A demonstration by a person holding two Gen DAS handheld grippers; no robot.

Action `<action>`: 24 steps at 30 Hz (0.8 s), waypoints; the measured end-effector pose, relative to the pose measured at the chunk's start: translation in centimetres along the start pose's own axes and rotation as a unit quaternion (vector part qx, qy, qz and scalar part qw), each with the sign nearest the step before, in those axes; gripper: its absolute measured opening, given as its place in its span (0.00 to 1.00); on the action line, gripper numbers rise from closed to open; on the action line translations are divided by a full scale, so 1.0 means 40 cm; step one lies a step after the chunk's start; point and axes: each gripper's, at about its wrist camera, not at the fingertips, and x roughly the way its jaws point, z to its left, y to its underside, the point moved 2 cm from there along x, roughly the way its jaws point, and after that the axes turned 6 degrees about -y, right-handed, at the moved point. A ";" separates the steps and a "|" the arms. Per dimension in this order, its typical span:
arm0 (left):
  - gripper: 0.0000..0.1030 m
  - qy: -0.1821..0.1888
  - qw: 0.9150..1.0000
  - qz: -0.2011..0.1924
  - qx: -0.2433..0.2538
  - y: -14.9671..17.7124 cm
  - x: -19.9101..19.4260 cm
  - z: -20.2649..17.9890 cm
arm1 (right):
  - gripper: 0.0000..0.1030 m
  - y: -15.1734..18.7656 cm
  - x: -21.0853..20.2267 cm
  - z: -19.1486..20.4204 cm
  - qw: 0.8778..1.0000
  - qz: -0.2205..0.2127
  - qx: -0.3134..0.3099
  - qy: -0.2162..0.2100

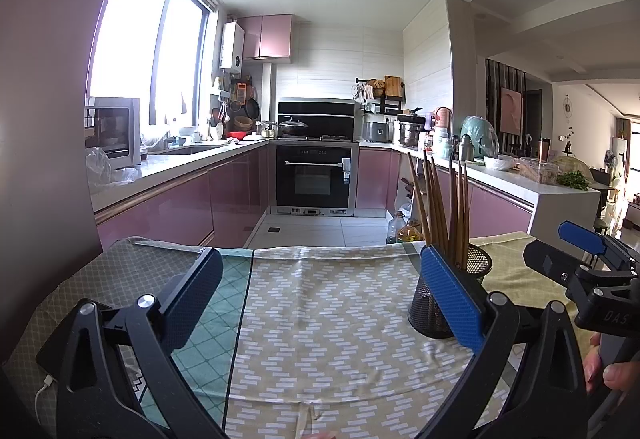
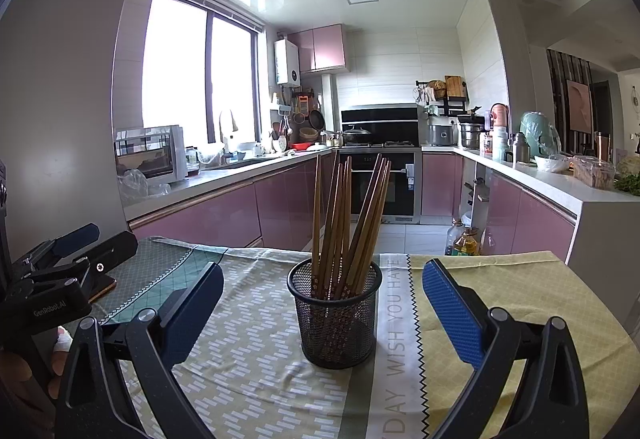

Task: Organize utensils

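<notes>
Several chopsticks (image 2: 344, 223) stand in mesh cup (image 2: 336, 323); both claws spread wide, empty.

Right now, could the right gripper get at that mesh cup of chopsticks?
Probably yes: the right gripper is open, the mesh cup stands straight ahead between its fingers, and only bare tablecloth lies between.

Home kitchen: pink cabinets (image 2: 224, 215) are lining both sides, built-in oven (image 2: 384, 183) sitting at twelve o'clock.
</notes>
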 end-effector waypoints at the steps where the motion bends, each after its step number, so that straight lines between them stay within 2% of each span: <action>1: 0.95 0.000 1.000 0.000 0.000 0.000 0.000 0.001 | 0.94 0.001 0.000 0.001 1.000 0.000 0.000 0.000; 24: 0.95 0.000 1.000 0.001 0.000 0.002 -0.001 -0.002 | 0.94 0.006 0.000 0.004 1.000 0.001 0.002 0.000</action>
